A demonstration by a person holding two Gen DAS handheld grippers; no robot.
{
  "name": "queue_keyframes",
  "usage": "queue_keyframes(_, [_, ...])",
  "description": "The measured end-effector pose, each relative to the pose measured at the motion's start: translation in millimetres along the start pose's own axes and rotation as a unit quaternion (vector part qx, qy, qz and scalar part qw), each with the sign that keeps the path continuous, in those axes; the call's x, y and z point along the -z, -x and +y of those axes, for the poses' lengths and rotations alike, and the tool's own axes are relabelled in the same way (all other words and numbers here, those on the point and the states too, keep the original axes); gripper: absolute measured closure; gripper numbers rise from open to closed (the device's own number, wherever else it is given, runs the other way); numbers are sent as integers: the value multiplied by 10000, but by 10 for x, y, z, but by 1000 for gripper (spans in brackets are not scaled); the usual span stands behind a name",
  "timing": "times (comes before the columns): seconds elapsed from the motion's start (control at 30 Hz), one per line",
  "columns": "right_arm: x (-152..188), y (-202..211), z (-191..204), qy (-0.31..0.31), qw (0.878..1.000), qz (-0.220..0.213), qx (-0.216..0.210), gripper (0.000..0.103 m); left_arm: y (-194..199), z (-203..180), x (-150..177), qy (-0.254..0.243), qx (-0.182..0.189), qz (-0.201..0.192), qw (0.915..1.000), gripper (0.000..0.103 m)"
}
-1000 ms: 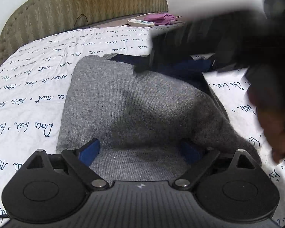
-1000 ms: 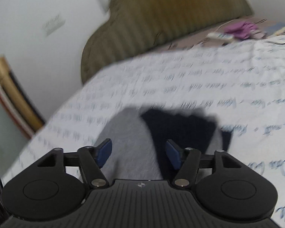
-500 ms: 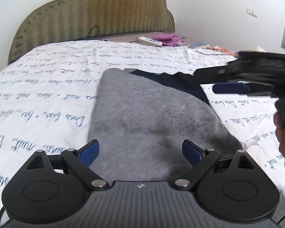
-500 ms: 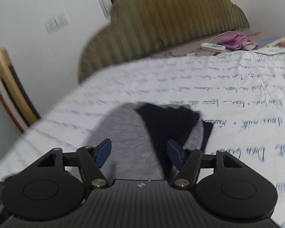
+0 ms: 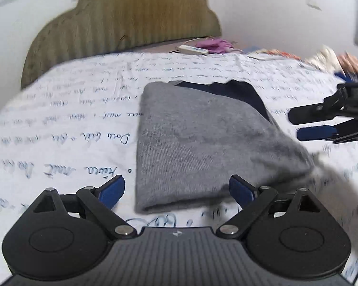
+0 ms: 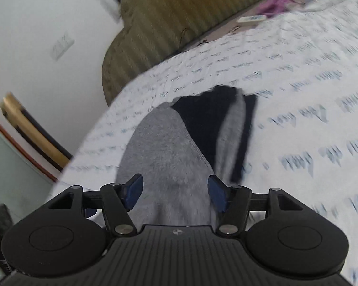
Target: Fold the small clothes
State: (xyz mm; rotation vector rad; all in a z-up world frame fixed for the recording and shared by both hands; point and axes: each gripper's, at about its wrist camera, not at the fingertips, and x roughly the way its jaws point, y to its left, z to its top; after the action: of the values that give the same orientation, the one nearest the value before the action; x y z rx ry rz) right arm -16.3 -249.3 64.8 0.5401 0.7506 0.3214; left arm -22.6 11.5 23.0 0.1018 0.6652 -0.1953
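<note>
I see the grey sweater (image 5: 193, 140) lying folded on the bed (image 5: 66, 124), with a dark navy garment (image 5: 241, 93) showing beneath its far edge. A second ago my left tool (image 5: 176, 188) sat right over the knit, its blue pads on the fabric; now it has drawn back, and the sweater's near folded edge lies just ahead of the pads, with printed sheet visible between. Its jaws stand wide and hold nothing. The sweater's right corner trails off, blurred.

In the left view the right tool (image 5: 307, 125) has gone from a dark smear across the top of the picture to a clear shape at the right edge, off the sweater and above the sheet. From its own camera the right tool (image 6: 175, 191) hovers over the grey knit (image 6: 162, 157), jaws about half spread and closing, pads clear of the cloth. That view has rolled since a second ago: the headboard (image 6: 179, 23) and bed now slant. The purple cloth (image 5: 213, 45) and white remote (image 5: 193, 50) stay near the headboard
</note>
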Motion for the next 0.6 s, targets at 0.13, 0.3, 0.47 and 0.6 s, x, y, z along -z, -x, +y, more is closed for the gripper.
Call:
queue_keyframes(0.13, [227, 149, -311, -949, 9950, 289, -118, 40, 48, -179, 74, -902, -404, -220, 9949, 8])
queue_keyframes(0.3, [403, 163, -328, -1193, 9921, 291, -240, 41, -45, -238, 71, -1235, -738, -187, 9894, 25])
queue_keyframes(0.47, [358, 128, -238, -1062, 9936, 291, -255, 40, -112, -216, 56, -1342, -1090, -213, 9847, 49])
queue_keyframes(0.6, [343, 150, -322, -1223, 9917, 254, -300, 38, -148, -275, 113, -1666, -861, -258, 9819, 49])
